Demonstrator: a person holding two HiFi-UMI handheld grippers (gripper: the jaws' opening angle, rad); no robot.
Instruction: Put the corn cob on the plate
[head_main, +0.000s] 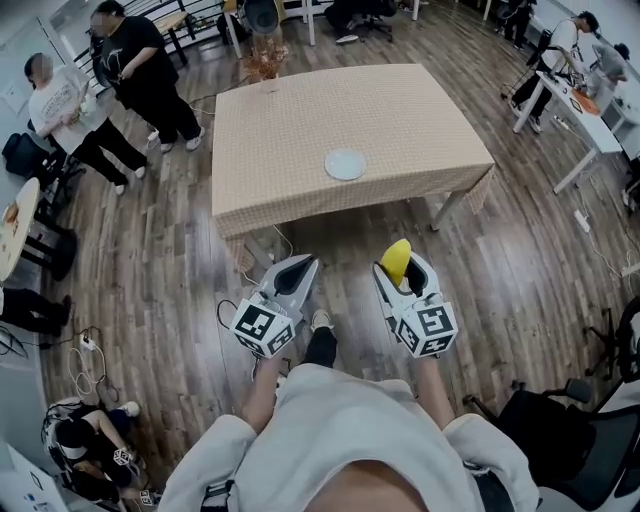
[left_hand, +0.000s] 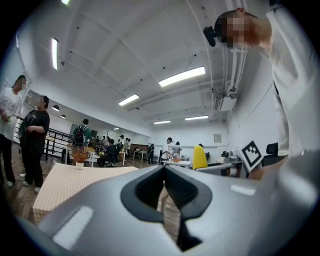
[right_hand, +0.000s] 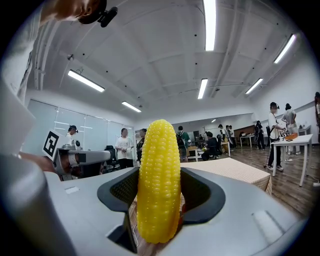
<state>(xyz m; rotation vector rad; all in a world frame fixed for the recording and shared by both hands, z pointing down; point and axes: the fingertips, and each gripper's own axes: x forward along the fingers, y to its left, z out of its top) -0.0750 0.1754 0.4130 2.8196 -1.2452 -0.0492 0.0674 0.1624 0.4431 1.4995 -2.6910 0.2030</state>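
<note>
Operator wears a loose off-white long-sleeved top (head_main: 350, 425), dark trousers (head_main: 322, 347) and a white shoe (head_main: 320, 319). A small black camera (left_hand: 209, 33) is mounted at the head. Left gripper (head_main: 298, 263) and right gripper (head_main: 404, 266) have smooth light-grey tapered shells with black textured jaw linings. Each carries a white cube with black square markers: left cube (head_main: 262, 328), right cube (head_main: 432, 330).

Yellow corn cob (right_hand: 159, 182) upright in right claw (right_hand: 160, 195), white plate (head_main: 345, 164) on table (head_main: 280, 150)
</note>
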